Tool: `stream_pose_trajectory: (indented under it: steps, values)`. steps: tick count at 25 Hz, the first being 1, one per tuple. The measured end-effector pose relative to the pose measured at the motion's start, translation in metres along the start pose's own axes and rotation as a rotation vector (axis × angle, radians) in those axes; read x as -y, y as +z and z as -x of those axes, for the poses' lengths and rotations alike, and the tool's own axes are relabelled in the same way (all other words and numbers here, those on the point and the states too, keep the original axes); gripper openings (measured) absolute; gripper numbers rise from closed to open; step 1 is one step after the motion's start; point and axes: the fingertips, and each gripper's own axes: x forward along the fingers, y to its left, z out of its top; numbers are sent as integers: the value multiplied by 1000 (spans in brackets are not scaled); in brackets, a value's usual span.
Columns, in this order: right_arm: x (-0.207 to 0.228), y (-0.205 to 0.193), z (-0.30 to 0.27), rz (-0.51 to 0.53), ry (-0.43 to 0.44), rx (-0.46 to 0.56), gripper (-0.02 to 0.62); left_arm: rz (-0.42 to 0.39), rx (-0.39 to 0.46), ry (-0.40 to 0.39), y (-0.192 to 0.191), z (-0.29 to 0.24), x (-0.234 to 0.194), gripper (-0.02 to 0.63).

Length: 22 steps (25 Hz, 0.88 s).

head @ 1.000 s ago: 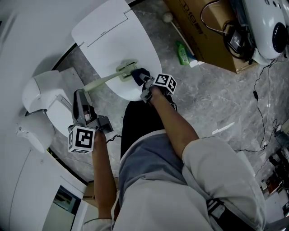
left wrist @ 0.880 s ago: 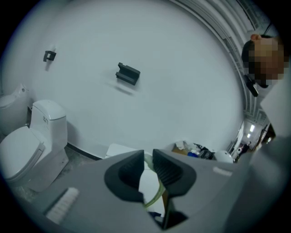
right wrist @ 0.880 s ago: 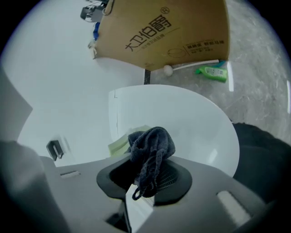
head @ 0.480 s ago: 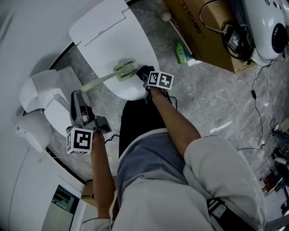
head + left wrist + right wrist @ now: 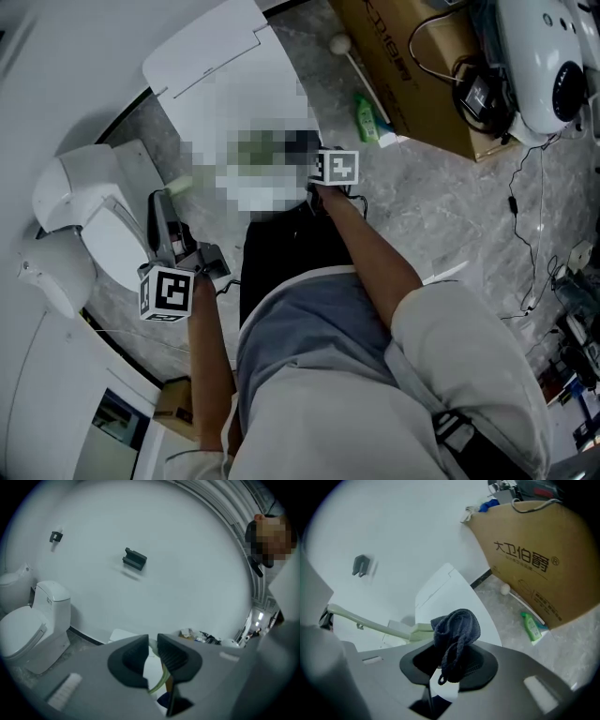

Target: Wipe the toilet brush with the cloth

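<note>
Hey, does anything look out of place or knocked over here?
A green bottle lies on its side on the floor beside the cardboard box rather than standing upright; no spill shows around it.

Left gripper is held low by the person's left side, elbow tucked back, jaws pinched on the pale green plastic toilet brush handle. Right arm stretches straight forward, and the right gripper is clamped on a bunched dark blue cloth.

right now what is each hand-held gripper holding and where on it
The left hand-held gripper grips the toilet brush by the end of its handle; the right hand-held gripper pinches the bunched cloth at its lower end.
</note>
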Motion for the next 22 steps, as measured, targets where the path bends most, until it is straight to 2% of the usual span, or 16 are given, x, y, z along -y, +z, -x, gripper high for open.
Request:
stream_pose_trajectory:
  steps: [4, 8, 14, 22]
  values:
    - [-33, 11, 0, 147, 95, -24, 95, 7, 4, 3, 0, 2, 1, 0]
    - [-44, 6, -11, 298, 96, -116, 95, 9, 4, 4, -1, 3, 1, 0]
    - [-44, -4, -31, 413, 68, -241, 95, 15, 5, 8, -4, 7, -3, 0]
    - [-52, -4, -53, 488, 50, -366, 95, 24, 14, 13, -5, 11, -5, 0]
